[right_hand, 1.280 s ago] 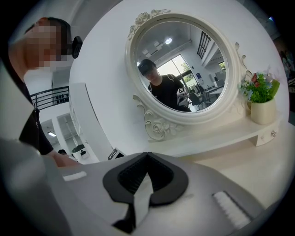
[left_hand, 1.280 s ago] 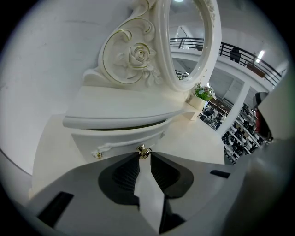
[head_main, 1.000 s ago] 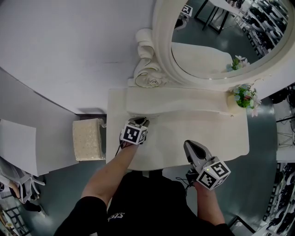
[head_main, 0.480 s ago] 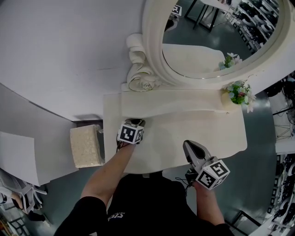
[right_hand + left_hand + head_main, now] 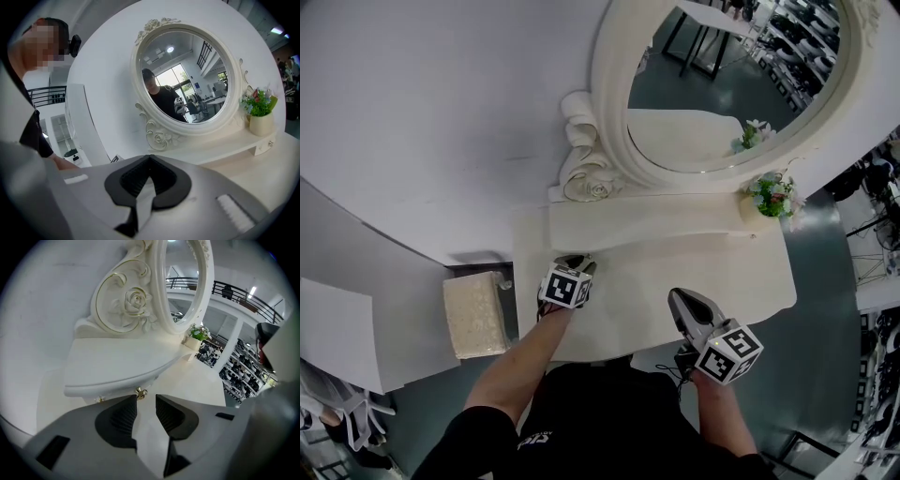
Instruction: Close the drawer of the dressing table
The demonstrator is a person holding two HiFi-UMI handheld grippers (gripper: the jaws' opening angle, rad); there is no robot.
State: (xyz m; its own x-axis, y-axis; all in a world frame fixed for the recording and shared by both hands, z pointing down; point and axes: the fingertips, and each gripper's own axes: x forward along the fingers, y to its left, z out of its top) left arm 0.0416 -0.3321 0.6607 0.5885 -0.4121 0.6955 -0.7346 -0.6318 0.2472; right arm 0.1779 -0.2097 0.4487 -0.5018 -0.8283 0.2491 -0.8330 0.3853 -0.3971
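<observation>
The cream dressing table (image 5: 750, 281) has a raised shelf (image 5: 117, 362) under the oval mirror. A small drawer front sits tucked beneath the shelf's edge, and its gold knob (image 5: 140, 392) shows there. My left gripper (image 5: 575, 262) points down at that spot. In the left gripper view its jaws are opening, and the left gripper (image 5: 146, 400) has a clear gap; the knob sits just beyond the tips with nothing pressed between the pads. My right gripper (image 5: 682, 302) hovers over the table's front edge. The right gripper view shows the right gripper (image 5: 149, 161) shut and empty.
A small vase of flowers (image 5: 766, 197) stands at the shelf's right end, above another little drawer knob (image 5: 269, 144). The oval mirror (image 5: 722, 84) rises behind the shelf. A cushioned stool (image 5: 473, 314) sits left of the table by the white wall.
The head view has shifted slightly. Both grippers keep their places relative to the table, the left one still at the drawer under the shelf.
</observation>
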